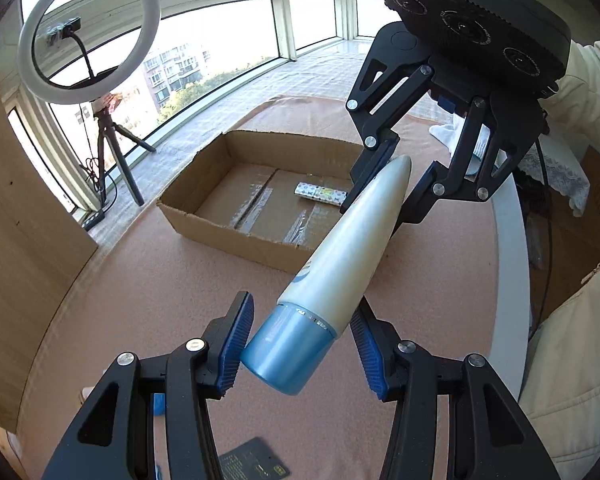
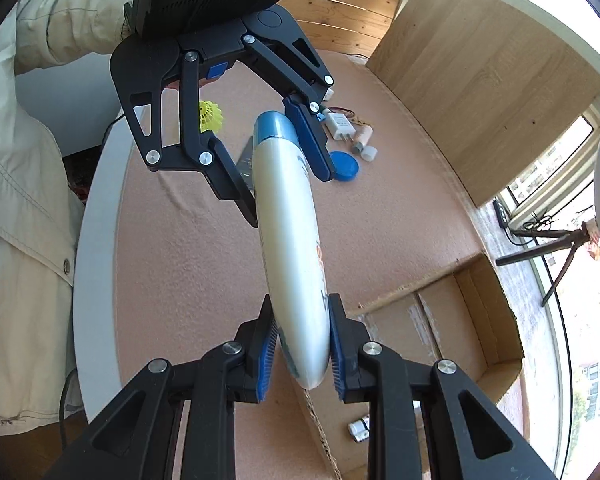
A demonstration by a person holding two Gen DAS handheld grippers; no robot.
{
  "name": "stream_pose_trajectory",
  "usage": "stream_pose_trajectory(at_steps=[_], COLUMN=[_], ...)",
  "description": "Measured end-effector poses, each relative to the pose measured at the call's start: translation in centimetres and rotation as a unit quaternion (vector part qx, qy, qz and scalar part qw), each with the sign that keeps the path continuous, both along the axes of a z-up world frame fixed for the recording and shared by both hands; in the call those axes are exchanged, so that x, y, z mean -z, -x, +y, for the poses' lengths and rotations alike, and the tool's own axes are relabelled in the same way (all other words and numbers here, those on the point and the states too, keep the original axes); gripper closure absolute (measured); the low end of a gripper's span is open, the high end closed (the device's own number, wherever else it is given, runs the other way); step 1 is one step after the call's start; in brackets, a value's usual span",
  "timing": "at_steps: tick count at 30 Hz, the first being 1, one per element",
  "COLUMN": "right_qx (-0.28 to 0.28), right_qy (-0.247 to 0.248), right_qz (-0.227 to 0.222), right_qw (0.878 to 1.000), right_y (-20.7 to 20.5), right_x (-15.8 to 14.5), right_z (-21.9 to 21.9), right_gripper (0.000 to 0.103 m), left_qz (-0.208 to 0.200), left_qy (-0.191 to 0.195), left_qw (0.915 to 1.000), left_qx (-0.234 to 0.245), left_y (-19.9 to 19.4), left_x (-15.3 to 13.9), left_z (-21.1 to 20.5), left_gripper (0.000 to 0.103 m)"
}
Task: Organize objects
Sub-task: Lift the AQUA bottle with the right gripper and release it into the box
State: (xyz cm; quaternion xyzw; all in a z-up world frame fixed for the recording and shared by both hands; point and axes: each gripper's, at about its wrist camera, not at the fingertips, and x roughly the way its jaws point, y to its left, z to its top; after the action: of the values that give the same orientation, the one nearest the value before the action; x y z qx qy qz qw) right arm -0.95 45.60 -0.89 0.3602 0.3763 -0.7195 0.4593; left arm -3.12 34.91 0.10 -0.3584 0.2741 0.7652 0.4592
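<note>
Right claw [image 2: 302, 350] clamps the tube [image 2: 290, 216].

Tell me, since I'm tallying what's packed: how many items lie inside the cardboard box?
1: a small patterned pack on the floor of the cardboard box, near its right wall. The right gripper may hide more.

A round table [image 2: 100, 216], white at the rim, is covered by a pinkish mat [image 1: 172, 300]. On the mat are seen a cardboard box [image 1: 220, 216], a shuttlecock [image 2: 211, 117], a charger [image 2: 340, 124], a blue lid [image 2: 346, 166] and a dark card [image 1: 256, 462].
</note>
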Motion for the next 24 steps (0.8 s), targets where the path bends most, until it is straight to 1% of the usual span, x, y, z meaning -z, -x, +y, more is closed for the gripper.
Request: stream_pose_trajectory(at_steps=[4, 7, 9, 11, 15, 20, 21, 22, 23, 24], right_qx=[0.036, 0.058, 0.068, 0.076, 0.081, 0.084, 0.087, 0.093, 0.096, 0.098], right_qy=[-0.002, 0.0, 0.003, 0.006, 0.01, 0.013, 0.012, 0.01, 0.001, -0.007], right_qz=[0.003, 0.002, 0.0, -0.002, -0.005, 0.003, 0.01, 0.008, 0.004, 0.01], right_qw=[0.999, 0.998, 0.998, 0.997, 0.997, 0.996, 0.996, 0.996, 0.995, 0.995], right_y=[1.4, 2.0, 2.3, 2.6, 3.3, 4.4, 4.5, 4.8, 5.0, 4.9], right_x=[0.1, 0.3, 0.5, 0.8, 1.2, 1.6, 1.8, 2.1, 2.4, 2.6], right_z=[4.4, 7.1, 8.6, 9.6, 10.2, 10.2, 10.2, 10.2, 10.1, 10.0], right_gripper=[0.082, 0.082, 0.082, 0.082, 0.082, 0.082, 0.081, 0.08, 0.077, 0.064], left_qz=[-0.001, -0.005, -0.009, -0.011, -0.016, -0.021, -0.022, -0.021, -0.01, 0.007], left_qy=[0.002, 0.004, 0.006, 0.008, 0.014, 0.018, 0.017, 0.018, 0.023, 0.029], left_qw=[0.9996, 0.9988, 0.9982, 0.9976, 0.9969, 0.9974, 0.998, 0.9986, 0.9993, 0.9995], left_qx=[0.028, 0.049, 0.06, 0.068, 0.075, 0.067, 0.057, 0.045, 0.028, 0.01], left_y=[2.6, 4.2, 4.9, 5.4, 6.2, 7.2, 7.5, 7.7, 7.8, 7.8], left_x=[0.1, 0.3, 0.6, 0.8, 1.3, 1.7, 1.8, 1.9, 2.1, 2.2], left_z=[5.8, 9.5, 11.2, 12.5, 14.1, 14.4, 14.5, 14.5, 14.1, 14.0], left_gripper=[0.05, 0.05, 0.05, 0.05, 0.05, 0.049, 0.044, 0.029, 0.023, 0.014])
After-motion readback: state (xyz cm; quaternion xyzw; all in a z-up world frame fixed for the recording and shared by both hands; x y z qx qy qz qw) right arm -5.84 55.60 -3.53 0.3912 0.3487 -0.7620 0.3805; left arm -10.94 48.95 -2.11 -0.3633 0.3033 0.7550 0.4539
